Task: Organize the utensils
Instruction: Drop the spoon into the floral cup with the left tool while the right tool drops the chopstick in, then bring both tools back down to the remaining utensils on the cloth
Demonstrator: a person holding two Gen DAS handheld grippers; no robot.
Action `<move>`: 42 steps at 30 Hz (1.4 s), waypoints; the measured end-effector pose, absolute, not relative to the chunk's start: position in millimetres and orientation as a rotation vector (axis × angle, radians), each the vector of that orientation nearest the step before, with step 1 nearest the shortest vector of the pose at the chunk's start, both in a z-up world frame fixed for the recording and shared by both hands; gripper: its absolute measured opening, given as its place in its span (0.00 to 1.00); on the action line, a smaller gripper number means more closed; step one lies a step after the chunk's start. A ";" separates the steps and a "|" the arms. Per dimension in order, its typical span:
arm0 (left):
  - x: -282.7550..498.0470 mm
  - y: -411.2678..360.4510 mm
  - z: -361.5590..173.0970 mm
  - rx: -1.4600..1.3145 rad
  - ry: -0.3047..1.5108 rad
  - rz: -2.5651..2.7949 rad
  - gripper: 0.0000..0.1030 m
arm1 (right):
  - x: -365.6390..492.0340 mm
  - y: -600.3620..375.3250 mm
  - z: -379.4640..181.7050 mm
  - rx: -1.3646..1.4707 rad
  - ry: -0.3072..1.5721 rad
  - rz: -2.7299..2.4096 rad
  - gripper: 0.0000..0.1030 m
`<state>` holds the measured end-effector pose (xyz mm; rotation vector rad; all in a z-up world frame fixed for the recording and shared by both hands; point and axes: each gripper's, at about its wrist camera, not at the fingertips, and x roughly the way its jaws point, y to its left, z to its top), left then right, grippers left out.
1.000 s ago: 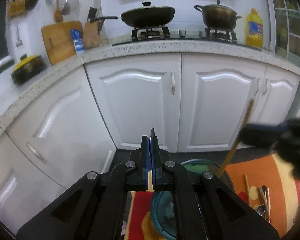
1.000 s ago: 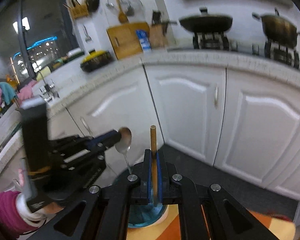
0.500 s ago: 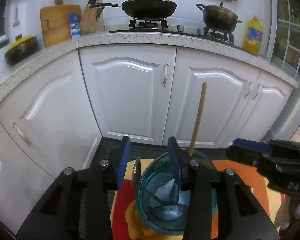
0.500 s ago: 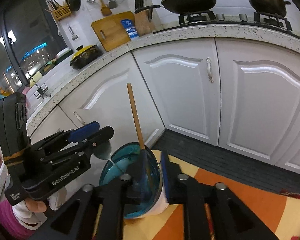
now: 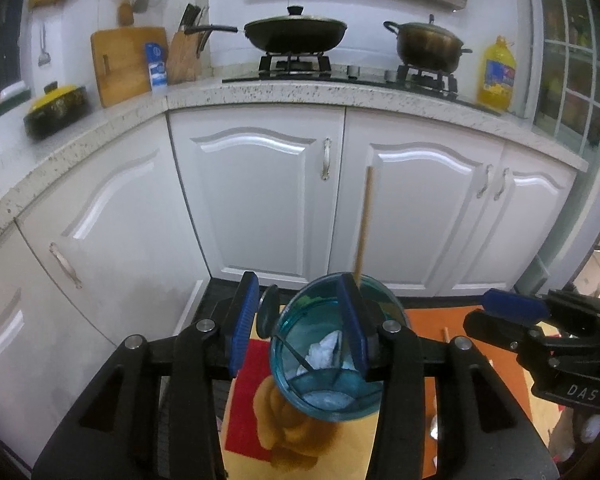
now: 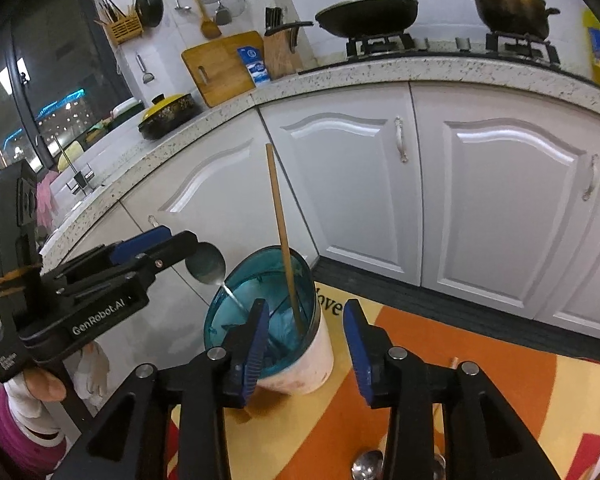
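Observation:
A blue-rimmed cup [image 5: 324,356] [image 6: 268,320] stands on the orange and yellow mat. In it stand a metal spoon [image 6: 206,263], bowl up, also seen in the left wrist view [image 5: 269,312], and a wooden chopstick [image 6: 282,236] [image 5: 363,224]. My left gripper [image 5: 298,322] is open and empty, just above the cup's near side; it shows in the right wrist view [image 6: 152,246]. My right gripper [image 6: 306,340] is open and empty, right of the cup; it shows in the left wrist view [image 5: 512,312].
More utensils lie on the mat [image 6: 420,360]: spoons [image 6: 366,466] near the right gripper's base, and a chopstick end [image 5: 445,334]. White cabinets [image 5: 260,200] and a speckled counter [image 5: 300,94] with pots stand behind. The mat's edge meets a dark floor strip.
Both grippers held their utensils shut a second ago, then opened and let the spoon and chopstick into the cup. Both have since pulled back slightly, jaws wider.

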<state>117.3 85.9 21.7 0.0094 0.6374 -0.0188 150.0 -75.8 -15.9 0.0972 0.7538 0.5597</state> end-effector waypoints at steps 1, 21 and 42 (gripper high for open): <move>112.0 83.7 23.8 0.007 0.630 -0.023 0.40 | 144.8 -78.0 -14.9 0.090 0.748 0.554 0.39; 50.1 19.9 27.6 0.047 0.623 -0.156 0.55 | 75.4 -147.2 -23.1 0.098 0.752 0.412 0.42; 41.4 2.4 -36.8 -0.055 0.868 -0.309 0.55 | 59.6 -200.9 -100.3 0.168 0.913 0.321 0.53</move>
